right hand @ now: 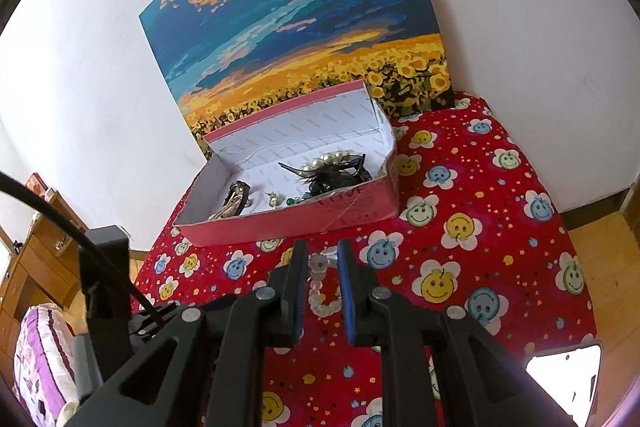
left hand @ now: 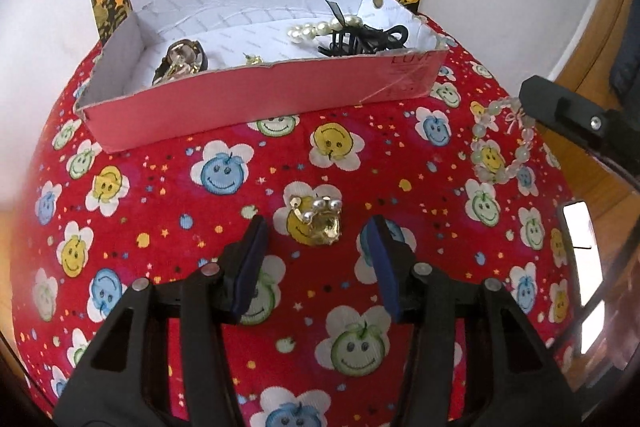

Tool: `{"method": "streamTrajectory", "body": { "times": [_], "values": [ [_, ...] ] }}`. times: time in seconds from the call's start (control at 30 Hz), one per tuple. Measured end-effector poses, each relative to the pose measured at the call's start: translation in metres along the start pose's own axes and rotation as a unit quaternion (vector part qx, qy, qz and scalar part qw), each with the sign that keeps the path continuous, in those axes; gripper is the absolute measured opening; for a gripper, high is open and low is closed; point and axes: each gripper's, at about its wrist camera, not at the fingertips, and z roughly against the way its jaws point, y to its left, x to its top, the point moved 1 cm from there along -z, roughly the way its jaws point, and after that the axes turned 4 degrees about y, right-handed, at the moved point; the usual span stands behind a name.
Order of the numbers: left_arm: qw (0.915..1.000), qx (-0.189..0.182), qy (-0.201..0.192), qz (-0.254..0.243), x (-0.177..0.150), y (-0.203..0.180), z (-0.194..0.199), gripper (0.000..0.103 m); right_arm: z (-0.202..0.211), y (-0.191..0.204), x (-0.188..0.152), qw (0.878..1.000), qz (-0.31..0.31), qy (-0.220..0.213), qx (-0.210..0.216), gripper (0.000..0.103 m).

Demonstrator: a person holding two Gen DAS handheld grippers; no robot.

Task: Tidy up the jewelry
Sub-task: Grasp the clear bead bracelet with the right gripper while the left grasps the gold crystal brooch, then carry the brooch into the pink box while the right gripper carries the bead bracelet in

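Faint handwritten "LOVE" on pink box (right hand: pixel 344 205) front wall

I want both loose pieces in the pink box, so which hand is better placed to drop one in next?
Probably right: the right gripper is shut on the pale bead bracelet. The left gripper stands open around the gold pearl brooch on the cloth.

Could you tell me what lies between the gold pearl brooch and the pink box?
Nothing but bare red smiley cloth lies between the brooch and the pink box, as the left wrist view shows.
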Motion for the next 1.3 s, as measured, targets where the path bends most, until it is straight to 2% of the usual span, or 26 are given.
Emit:
{"method": "streamTrajectory", "body": {
  "times": [0.07, 0.13, 0.37, 0.67, 0.77, 0.8, 0.83, 1.3],
  "values": [
    [0.9999, 0.012, -0.006, -0.008, 0.001, -0.001, -0.002, 0.030, 0.000, -0.001, 0.000, 1.000, -0.001, 0.000, 0.002, 0.017],
    [0.9998, 0.012, -0.009, -0.012, 0.001, -0.001, -0.002, 0.008, -0.001, 0.000, -0.001, 1.000, 0.000, 0.001, 0.004, 0.017],
    [0.9999, -0.005, -0.013, -0.004, 0.001, 0.005, 0.004, 0.008, -0.002, 0.001, -0.002, 1.000, 0.001, 0.004, 0.006, 0.017],
    [0.9985, -0.008, -0.053, 0.011, 0.009, 0.017, 0.035, 0.008, -0.003, 0.008, 0.001, 1.000, 0.008, 0.002, 0.004, 0.017],
    [0.9973, -0.004, -0.072, 0.015, 0.018, 0.023, 0.048, 0.008, -0.003, 0.013, 0.004, 1.000, 0.014, 0.001, 0.004, 0.017],
    [0.9969, -0.003, -0.077, 0.016, 0.021, 0.025, 0.052, 0.003, -0.003, 0.015, 0.005, 1.000, 0.016, 0.001, 0.004, 0.017],
    [0.9966, -0.003, -0.081, 0.018, 0.023, 0.027, 0.054, 0.002, -0.003, 0.016, 0.006, 1.000, 0.018, 0.000, 0.005, 0.017],
    [0.9919, 0.003, -0.123, 0.029, 0.081, 0.058, 0.064, 0.002, -0.021, 0.050, 0.054, 0.999, 0.047, -0.017, 0.007, 0.017]
  ]
}}
